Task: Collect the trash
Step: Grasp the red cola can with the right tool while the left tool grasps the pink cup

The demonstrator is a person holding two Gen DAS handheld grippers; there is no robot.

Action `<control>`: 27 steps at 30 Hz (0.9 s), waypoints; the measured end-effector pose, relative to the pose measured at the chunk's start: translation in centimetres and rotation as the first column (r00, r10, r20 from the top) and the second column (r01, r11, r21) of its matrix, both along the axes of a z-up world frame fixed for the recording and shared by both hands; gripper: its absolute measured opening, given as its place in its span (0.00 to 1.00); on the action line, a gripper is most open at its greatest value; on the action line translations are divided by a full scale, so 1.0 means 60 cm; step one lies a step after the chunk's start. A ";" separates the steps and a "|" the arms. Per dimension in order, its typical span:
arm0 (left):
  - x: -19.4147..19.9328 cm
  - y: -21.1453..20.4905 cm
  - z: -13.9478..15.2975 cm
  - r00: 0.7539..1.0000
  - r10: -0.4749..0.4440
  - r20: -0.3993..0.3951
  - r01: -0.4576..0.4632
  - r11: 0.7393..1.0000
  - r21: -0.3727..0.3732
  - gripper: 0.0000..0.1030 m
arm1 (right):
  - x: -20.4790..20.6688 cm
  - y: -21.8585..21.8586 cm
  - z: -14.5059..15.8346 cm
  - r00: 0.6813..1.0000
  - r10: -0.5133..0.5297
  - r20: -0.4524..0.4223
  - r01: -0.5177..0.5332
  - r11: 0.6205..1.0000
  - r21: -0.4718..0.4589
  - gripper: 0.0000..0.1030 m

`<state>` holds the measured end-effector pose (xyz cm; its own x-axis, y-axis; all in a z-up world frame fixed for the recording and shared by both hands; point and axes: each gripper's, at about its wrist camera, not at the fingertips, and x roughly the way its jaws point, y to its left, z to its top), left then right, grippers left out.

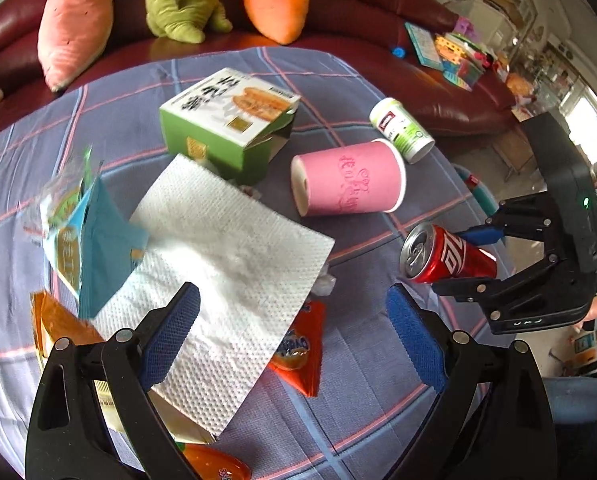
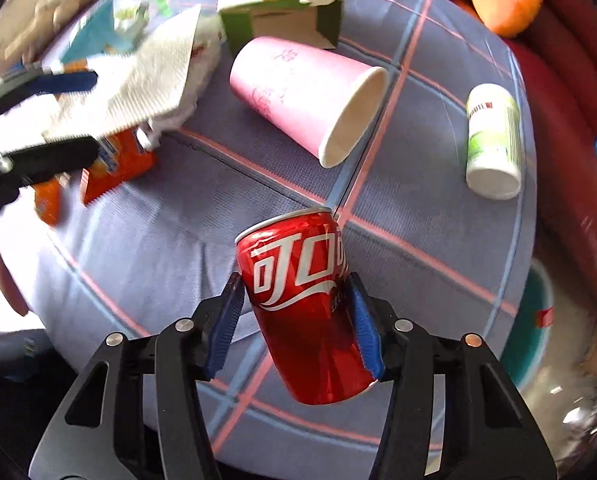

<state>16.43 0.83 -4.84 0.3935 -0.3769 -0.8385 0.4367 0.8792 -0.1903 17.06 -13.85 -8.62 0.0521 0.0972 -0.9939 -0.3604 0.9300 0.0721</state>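
the right gripper (image 2: pixel 298 320) has its 2 blue pads clamped on the sides of the red can (image 2: pixel 304 304), which sits tilted between them, top end pointing away, apparently clear of the checked cloth (image 2: pixel 146 256). to do this well, keep the squeeze steady so the can cannot twist, and carry it out over the teal bin (image 2: pixel 534 320) low to the right of the fingers. the left gripper (image 1: pixel 294 336) hangs wide open over the paper towel (image 1: pixel 226 256); beyond its fingers lie the pink cup (image 1: pixel 350 180) and green box (image 1: pixel 226 120).
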 end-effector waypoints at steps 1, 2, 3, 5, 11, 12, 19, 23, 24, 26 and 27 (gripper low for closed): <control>0.003 -0.008 0.005 1.000 -0.020 0.009 0.020 1.000 0.012 0.91 | 0.001 -0.011 0.009 0.999 -0.033 0.004 0.033 0.999 0.027 0.47; 0.008 -0.017 0.009 0.999 -0.041 0.018 0.040 0.999 0.026 0.91 | 0.004 -0.020 0.016 0.998 -0.060 0.009 0.060 0.997 0.047 0.47; 0.013 -0.030 0.013 0.997 -0.072 0.032 0.070 0.996 0.052 0.91 | 0.006 -0.036 0.026 0.995 -0.103 0.012 0.101 0.992 0.079 0.47; 0.025 -0.058 0.020 0.989 -0.136 0.059 0.129 0.986 0.105 0.91 | 0.009 -0.066 0.043 0.984 -0.177 0.018 0.173 0.977 0.127 0.47; 0.065 -0.144 0.016 0.931 -0.358 0.067 0.333 0.911 0.242 0.91 | 0.014 -0.134 0.062 0.946 -0.324 0.001 0.316 0.924 0.218 0.46; 0.071 -0.157 0.010 0.919 -0.388 0.063 0.360 0.894 0.266 0.91 | 0.013 -0.144 0.063 0.939 -0.343 -0.002 0.334 0.914 0.228 0.46; 0.104 -0.221 -0.046 0.863 -0.504 0.006 0.462 0.796 0.392 0.91 | 0.011 -0.193 0.048 0.903 -0.430 -0.025 0.419 0.864 0.281 0.45; 0.121 -0.241 -0.067 0.851 -0.525 -0.008 0.479 0.771 0.419 0.91 | 0.013 -0.212 0.040 0.886 -0.463 -0.034 0.448 0.831 0.330 0.45; 0.121 -0.245 -0.071 0.848 -0.530 -0.008 0.484 0.767 0.421 0.90 | 0.013 -0.216 0.039 0.882 -0.470 -0.034 0.452 0.823 0.343 0.45; 0.119 -0.253 -0.076 0.843 -0.538 -0.002 0.487 0.761 0.429 0.74 | 0.012 -0.221 0.037 0.877 -0.480 -0.036 0.459 0.812 0.360 0.45; 0.117 -0.255 -0.079 0.842 -0.539 -0.013 0.493 0.761 0.422 0.68 | 0.013 -0.223 0.036 0.875 -0.482 -0.036 0.461 0.809 0.365 0.45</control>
